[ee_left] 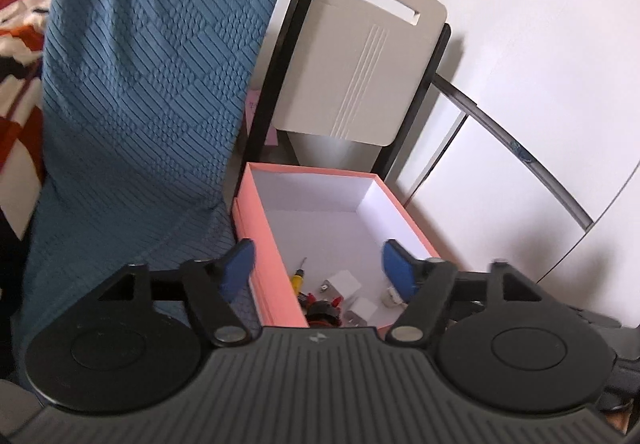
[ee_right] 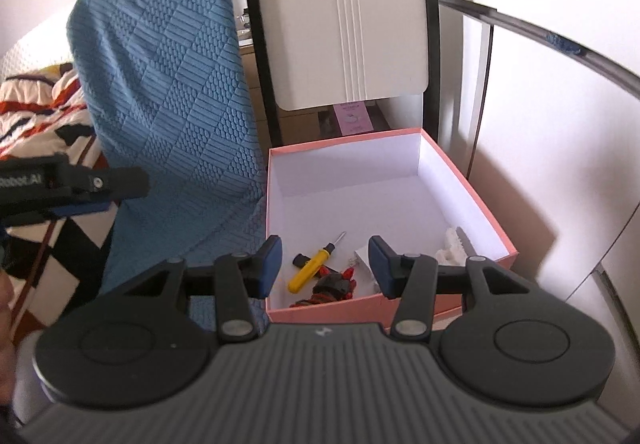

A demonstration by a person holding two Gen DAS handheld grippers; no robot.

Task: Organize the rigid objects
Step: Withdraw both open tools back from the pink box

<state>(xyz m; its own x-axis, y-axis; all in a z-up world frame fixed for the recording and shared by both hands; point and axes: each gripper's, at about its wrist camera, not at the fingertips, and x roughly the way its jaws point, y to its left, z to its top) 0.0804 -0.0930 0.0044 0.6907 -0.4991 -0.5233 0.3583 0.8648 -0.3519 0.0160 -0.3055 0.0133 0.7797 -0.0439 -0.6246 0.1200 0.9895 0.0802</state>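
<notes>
Above the pink box [ee_right: 472, 200], you hold both grippers spread wide, nothing between their pads.

Your left gripper [ee_left: 318, 268] and right gripper [ee_right: 325, 264] hover over the box's near edge. Inside, at the near end, lie a yellow screwdriver [ee_right: 314, 264], a red-and-black toy [ee_right: 332, 286] and some white pieces [ee_left: 348, 282]. Beside the box stands a blue cushion [ee_right: 168, 84]; behind it, a white chair back [ee_right: 340, 32].

left tool [ee_left: 318, 268]: jaws wide apart, holding nothing | right tool [ee_right: 325, 266]: jaws apart, holding nothing
</notes>
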